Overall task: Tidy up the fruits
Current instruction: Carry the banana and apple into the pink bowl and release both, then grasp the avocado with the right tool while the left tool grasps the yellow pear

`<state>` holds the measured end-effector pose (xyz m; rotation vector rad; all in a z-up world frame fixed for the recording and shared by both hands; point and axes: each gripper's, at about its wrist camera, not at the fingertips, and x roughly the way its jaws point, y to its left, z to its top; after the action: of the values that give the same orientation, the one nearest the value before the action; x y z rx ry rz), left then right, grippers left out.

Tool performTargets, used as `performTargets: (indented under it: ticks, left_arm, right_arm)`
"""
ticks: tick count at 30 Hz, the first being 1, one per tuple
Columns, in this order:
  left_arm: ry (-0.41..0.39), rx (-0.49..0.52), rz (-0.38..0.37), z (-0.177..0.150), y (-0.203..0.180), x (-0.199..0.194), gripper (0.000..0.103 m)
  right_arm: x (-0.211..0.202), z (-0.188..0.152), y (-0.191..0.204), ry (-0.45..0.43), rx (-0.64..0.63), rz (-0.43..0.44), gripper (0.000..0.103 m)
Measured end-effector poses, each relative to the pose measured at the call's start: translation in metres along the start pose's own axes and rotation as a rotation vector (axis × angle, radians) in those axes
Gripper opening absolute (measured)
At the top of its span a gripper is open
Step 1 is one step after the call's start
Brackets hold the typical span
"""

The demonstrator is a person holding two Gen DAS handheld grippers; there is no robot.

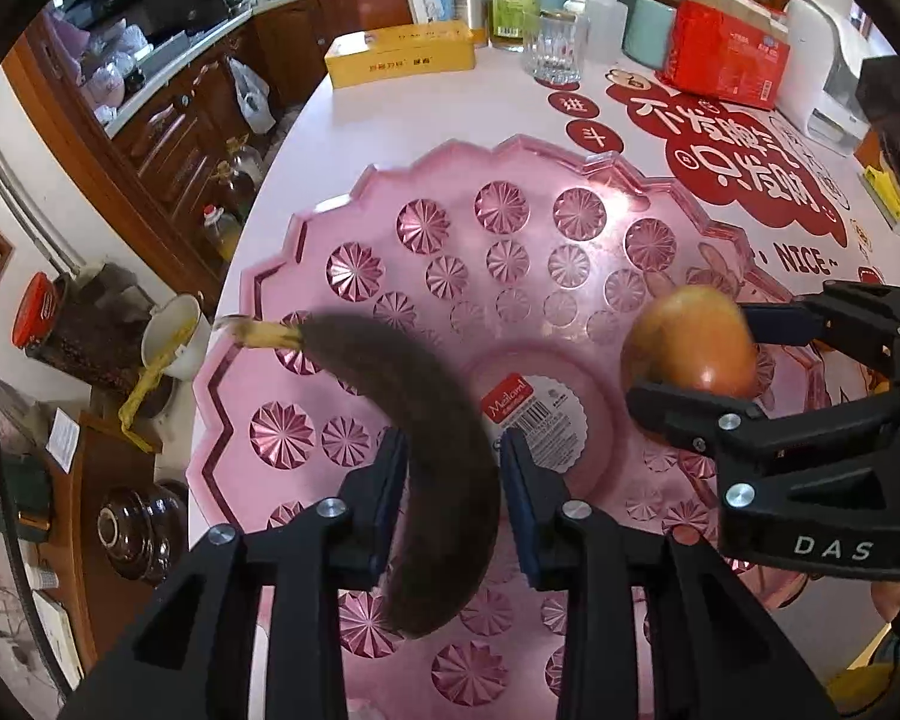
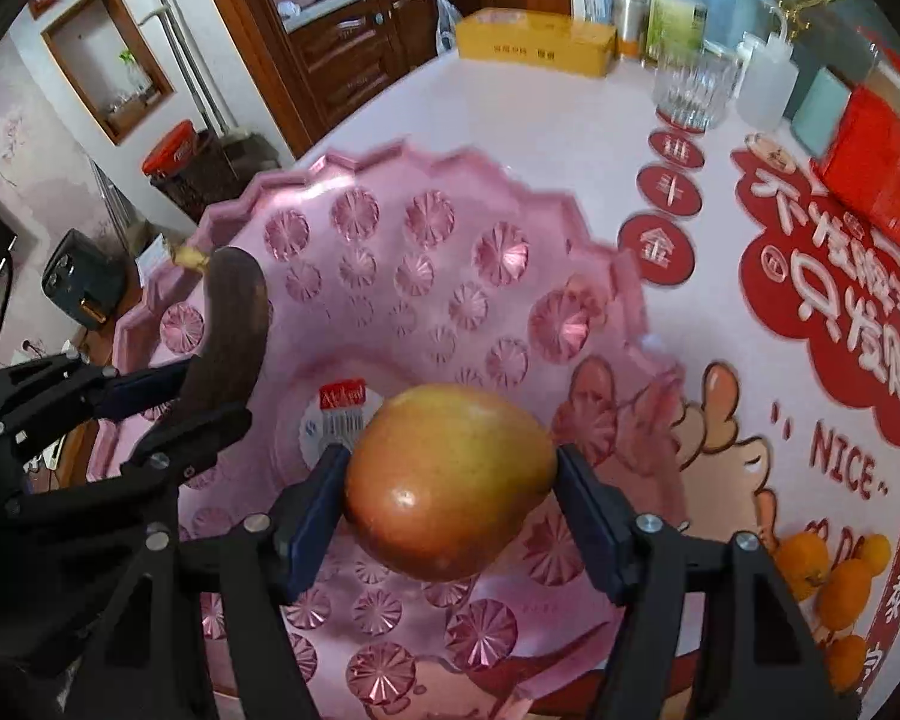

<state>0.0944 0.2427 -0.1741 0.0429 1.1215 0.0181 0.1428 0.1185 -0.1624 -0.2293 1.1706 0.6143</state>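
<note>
A dark brown, overripe banana (image 1: 432, 450) is held between the pads of my left gripper (image 1: 453, 498), above the pink cut-glass fruit bowl (image 1: 510, 228). Its yellow stem points to the bowl's left rim. My right gripper (image 2: 450, 492) is shut on a red-yellow mango (image 2: 450, 480) over the bowl's middle. In the left wrist view the mango (image 1: 690, 348) and right gripper (image 1: 744, 360) hang over the bowl's right side. In the right wrist view the banana (image 2: 234, 336) and left gripper (image 2: 162, 402) are at the left.
The bowl (image 2: 426, 240) stands on a white table with red printed lettering (image 1: 738, 162). At the back are a yellow box (image 1: 399, 54), a glass tumbler (image 1: 555, 51), bottles, a red carton (image 1: 729, 54) and a white appliance (image 1: 828, 72). Small oranges (image 2: 834, 582) lie at the right.
</note>
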Motion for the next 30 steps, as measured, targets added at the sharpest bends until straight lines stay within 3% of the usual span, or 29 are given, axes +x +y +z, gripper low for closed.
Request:
performTargets:
  ticks: [2, 6, 18, 30]
  left_arm:
    - [-0.013, 0.010, 0.038, 0.000, -0.002, 0.000, 0.049]
    - [-0.026, -0.012, 0.058, -0.001, 0.004, -0.007, 0.083]
    - [-0.081, 0.001, 0.086, -0.009, -0.009, -0.052, 0.088]
    - [-0.096, 0.019, 0.053, -0.033, -0.033, -0.092, 0.089]
  right_arm:
    - [-0.005, -0.001, 0.002, -0.015, 0.002, 0.005, 0.070]
    - [-0.017, -0.002, 0.002, -0.047, 0.015, 0.016, 0.070]
    - [-0.069, -0.022, -0.005, -0.137, 0.066, 0.001, 0.070]
    - [-0.121, -0.056, -0.002, -0.211, 0.091, 0.003, 0.070]
